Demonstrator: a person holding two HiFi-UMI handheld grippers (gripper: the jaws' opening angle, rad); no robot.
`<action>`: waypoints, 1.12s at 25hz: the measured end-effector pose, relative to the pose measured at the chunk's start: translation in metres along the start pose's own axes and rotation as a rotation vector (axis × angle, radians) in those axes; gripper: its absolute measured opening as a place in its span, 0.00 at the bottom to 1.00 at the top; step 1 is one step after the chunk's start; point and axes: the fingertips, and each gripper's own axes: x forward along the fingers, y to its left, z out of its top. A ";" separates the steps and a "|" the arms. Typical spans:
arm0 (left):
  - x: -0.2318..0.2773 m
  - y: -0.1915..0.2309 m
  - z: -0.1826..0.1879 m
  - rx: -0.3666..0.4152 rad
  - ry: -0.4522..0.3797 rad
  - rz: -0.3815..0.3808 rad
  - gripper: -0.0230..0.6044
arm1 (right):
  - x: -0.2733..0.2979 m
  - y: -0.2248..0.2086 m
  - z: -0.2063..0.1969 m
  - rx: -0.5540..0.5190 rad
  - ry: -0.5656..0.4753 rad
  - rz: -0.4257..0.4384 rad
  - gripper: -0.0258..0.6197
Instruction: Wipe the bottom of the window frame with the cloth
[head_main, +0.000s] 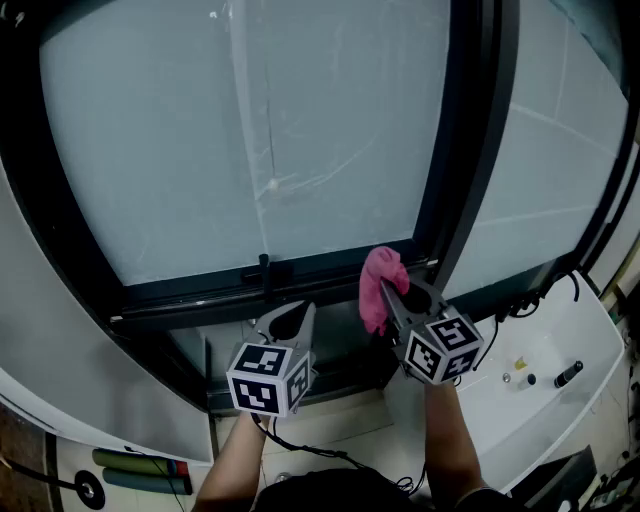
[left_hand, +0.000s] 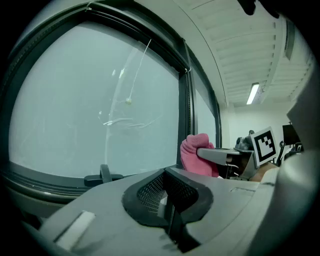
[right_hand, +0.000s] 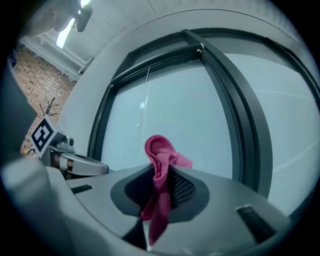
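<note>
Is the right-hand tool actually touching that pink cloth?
Touching. The right gripper view shows the pink cloth pinched between the jaws of the right tool.

Soft, even light comes through the pale frosted window pane (head_main: 250, 140) ahead of both jaws, leaving the dark metal window frame (head_main: 462, 150) nearly black. A white ceiling strip light (left_hand: 253, 93) glows above and right of the left jaws. Both gripper views bulge and darken at the corners. The crumpled pink cloth (right_hand: 160, 165) between the right jaws looks fairly sharp.
</note>
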 end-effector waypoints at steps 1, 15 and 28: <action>0.005 -0.002 -0.002 0.001 0.005 -0.003 0.04 | 0.002 -0.010 -0.001 -0.002 0.003 -0.015 0.15; 0.048 -0.005 -0.008 0.011 0.043 -0.013 0.04 | 0.047 -0.149 -0.024 -0.128 0.107 -0.261 0.15; 0.061 -0.006 -0.017 0.023 0.078 -0.021 0.04 | 0.094 -0.201 -0.071 -0.347 0.317 -0.414 0.15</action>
